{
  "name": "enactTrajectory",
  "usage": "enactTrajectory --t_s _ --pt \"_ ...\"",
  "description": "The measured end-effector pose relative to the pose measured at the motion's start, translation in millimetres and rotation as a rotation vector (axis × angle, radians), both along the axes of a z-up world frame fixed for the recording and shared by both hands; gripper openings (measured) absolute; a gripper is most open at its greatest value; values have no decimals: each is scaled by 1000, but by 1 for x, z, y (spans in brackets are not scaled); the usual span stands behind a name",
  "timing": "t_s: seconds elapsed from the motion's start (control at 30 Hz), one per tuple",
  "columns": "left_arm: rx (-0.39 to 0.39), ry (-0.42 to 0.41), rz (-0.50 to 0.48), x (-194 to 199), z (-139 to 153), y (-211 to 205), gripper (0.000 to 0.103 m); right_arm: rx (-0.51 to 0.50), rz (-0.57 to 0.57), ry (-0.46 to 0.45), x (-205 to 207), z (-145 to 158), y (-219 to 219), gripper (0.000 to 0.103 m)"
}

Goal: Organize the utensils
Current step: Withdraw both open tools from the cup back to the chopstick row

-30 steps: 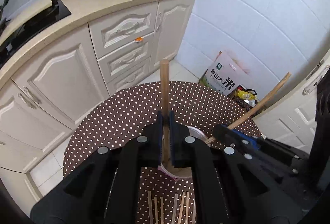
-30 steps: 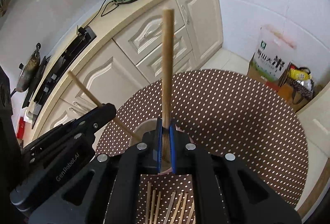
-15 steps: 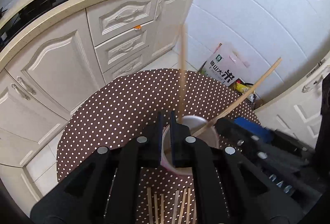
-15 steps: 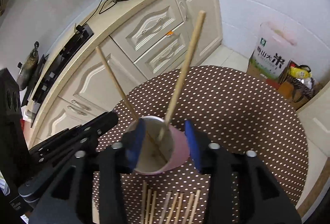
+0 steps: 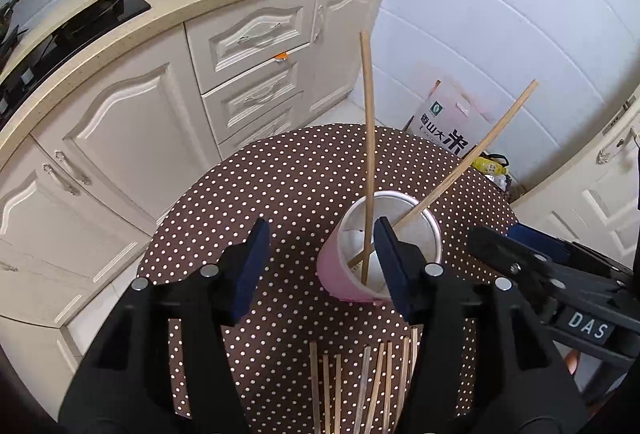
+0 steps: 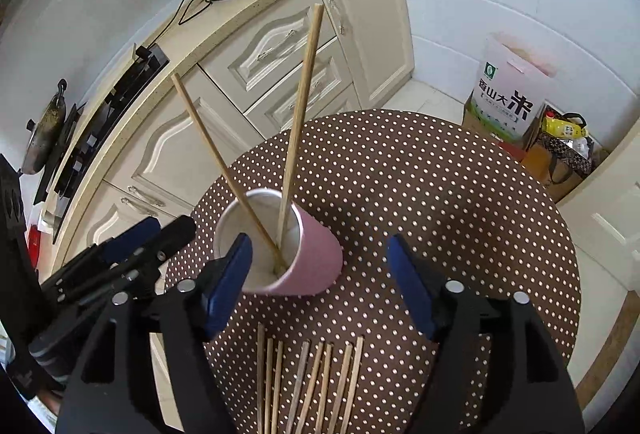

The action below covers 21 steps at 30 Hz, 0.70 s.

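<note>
Both claws are wide apart and hold nothing. The left claw point(image 5: 318, 262) hangs over the dotted surface point(image 5: 280, 186) with the pink cup point(image 5: 340, 274) just beside its right finger. The right claw point(image 6: 320, 274) is above the same surface, with the cup point(image 6: 316, 266) partly behind its left finger. Two chopsticks stand tilted in the cup, one steep point(image 6: 300, 102) and one leaning away from it point(image 6: 216, 158), and they cross near the bottom. A row of loose chopsticks point(image 6: 308, 382) lies on the surface close below the claws.

I judge the step now is to fetch the next sticks from this row. To do it well, each claw should go down on one stick only, near its middle, and close straight, because the sticks lie close together and a neighbour could be caught or rolled.

One second ago each claw was closed on a chopstick held upright; half a second ago the right one had let go, the left was nearly closed. Now both sticks rest in the cup.
</note>
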<state>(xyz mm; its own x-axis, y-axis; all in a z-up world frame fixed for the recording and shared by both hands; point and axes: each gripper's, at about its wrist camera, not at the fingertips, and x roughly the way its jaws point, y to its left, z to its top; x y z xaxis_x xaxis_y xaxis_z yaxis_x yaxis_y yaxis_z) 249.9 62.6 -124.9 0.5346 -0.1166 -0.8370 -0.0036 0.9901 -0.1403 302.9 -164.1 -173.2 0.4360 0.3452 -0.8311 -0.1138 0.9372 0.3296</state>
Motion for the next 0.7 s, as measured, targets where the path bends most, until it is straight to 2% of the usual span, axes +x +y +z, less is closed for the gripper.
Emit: enactTrajectory --t_s 0.13,0.7 --pt "19 -8 11 -10 3 2 60 -21 -1 -9 -13 4 -2 78" --pt "48 -21 29 -79 5 3 67 -63 -4 -27 -70 14 -9 80"
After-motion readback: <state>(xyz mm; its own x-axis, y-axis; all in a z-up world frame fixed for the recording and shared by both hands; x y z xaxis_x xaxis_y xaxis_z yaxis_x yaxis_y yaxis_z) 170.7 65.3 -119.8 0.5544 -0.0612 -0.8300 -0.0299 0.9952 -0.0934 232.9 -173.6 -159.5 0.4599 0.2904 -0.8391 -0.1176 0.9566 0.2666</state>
